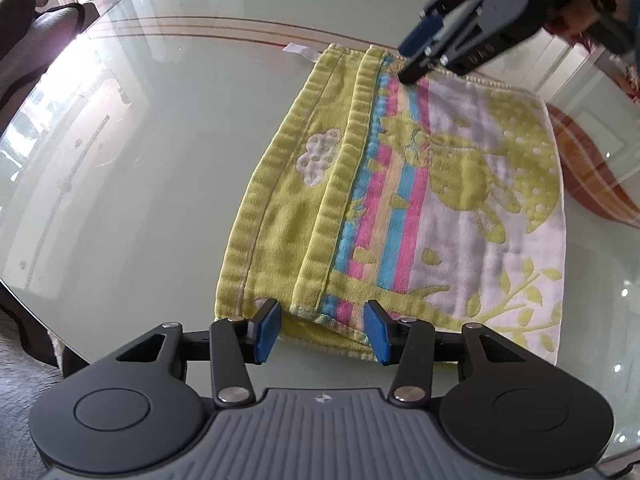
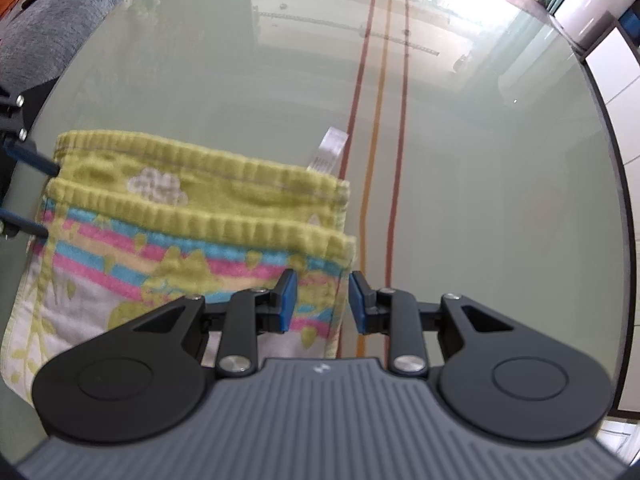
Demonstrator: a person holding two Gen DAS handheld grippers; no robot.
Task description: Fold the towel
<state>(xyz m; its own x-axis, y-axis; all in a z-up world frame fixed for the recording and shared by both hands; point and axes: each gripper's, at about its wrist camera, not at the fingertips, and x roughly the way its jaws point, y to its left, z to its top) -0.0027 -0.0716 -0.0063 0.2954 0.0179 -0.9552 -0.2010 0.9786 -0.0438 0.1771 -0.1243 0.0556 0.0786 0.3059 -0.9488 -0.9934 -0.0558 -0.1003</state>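
Note:
A folded towel (image 1: pixel 400 184), yellow-green with pink and blue stripes and a white patterned part, lies flat on the glass table (image 1: pixel 140 140). My left gripper (image 1: pixel 323 330) is open, its jaws straddling the towel's near edge at the fold. My right gripper (image 1: pixel 414 66) hovers at the towel's far edge. In the right wrist view the right gripper (image 2: pixel 318 300) is open over the towel's (image 2: pixel 192 236) near right corner. The left gripper's fingertips (image 2: pixel 40 168) show at the towel's left edge.
A white label (image 1: pixel 298 50) sticks out from the towel's far corner. Red and orange stripes (image 2: pixel 380 120) run under the glass. An orange patterned cloth (image 1: pixel 592 168) lies right of the towel. A grey chair (image 1: pixel 36 44) stands at the table's far left.

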